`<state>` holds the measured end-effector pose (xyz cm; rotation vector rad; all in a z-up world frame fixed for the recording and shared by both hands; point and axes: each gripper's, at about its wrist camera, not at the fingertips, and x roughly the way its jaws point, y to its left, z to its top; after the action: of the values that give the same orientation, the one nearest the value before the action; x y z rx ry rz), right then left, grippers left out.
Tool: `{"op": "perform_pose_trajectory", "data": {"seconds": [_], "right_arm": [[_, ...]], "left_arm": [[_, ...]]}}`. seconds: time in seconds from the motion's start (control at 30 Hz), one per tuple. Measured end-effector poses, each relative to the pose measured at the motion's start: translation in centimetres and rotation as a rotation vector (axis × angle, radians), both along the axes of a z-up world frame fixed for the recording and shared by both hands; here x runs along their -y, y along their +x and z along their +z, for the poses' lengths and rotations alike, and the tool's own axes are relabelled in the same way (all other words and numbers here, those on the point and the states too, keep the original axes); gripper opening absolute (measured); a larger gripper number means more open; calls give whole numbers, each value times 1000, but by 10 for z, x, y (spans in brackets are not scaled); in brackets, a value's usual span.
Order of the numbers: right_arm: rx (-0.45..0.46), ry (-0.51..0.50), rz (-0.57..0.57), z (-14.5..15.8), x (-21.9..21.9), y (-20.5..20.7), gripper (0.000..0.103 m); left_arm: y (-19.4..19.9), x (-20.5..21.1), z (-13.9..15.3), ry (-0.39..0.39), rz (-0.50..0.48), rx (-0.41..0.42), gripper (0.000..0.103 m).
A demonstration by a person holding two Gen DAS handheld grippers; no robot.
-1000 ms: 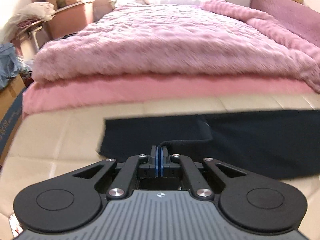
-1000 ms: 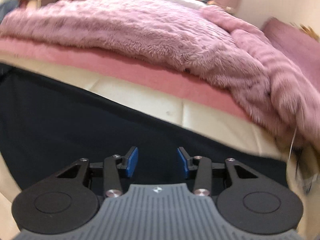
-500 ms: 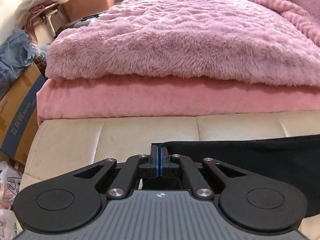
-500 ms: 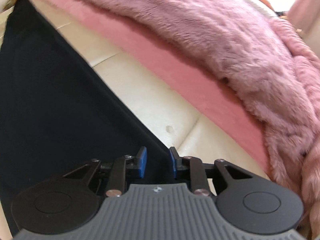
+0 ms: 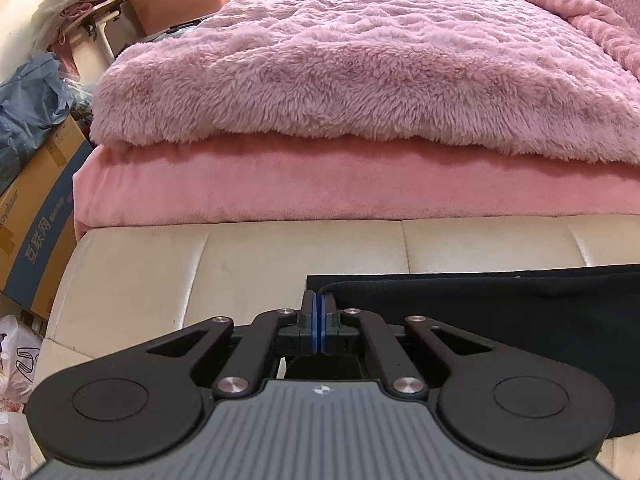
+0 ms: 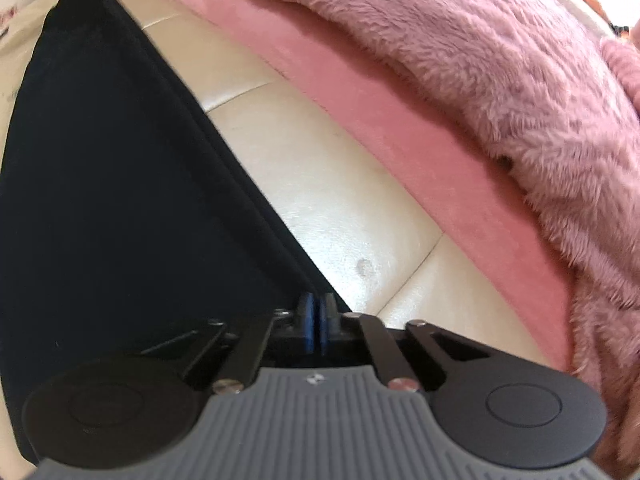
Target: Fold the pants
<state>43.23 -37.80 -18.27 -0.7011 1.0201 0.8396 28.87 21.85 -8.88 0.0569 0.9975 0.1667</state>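
step: fold pants | left claw clamps pants corner ahead | right claw clamps far edge, so cloth lifts evenly

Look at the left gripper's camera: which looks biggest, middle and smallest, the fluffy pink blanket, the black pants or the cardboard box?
1. Fluffy pink blanket, biggest by far.
2. Black pants.
3. Cardboard box, smallest.
The pants and box run off the picture's edge, and the pants lie nearer the camera, so that order is unsure.
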Motion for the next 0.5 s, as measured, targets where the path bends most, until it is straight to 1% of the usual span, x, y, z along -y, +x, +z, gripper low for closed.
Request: {"op": "perform_pose_trajectory", "data": {"seconds": [0.1, 0.2, 0.33, 0.4, 0.5], "right_arm": [[47, 4, -10, 5, 1, -12, 0], [108, 45, -59, 19, 10, -25, 0], [159, 107, -109, 40, 21, -37, 0], [162, 135, -139, 47, 26, -39, 0], [160, 129, -166, 43, 25, -35, 0]], "left_arm": [[-5, -2, 2, -7, 16, 13, 1], [-11, -2, 7, -11, 25, 32, 1], [-15, 0, 13, 8, 20, 46, 1], [-11, 0, 11, 11, 18, 41, 1], [-1, -1, 4, 16, 21, 32, 1]]}}
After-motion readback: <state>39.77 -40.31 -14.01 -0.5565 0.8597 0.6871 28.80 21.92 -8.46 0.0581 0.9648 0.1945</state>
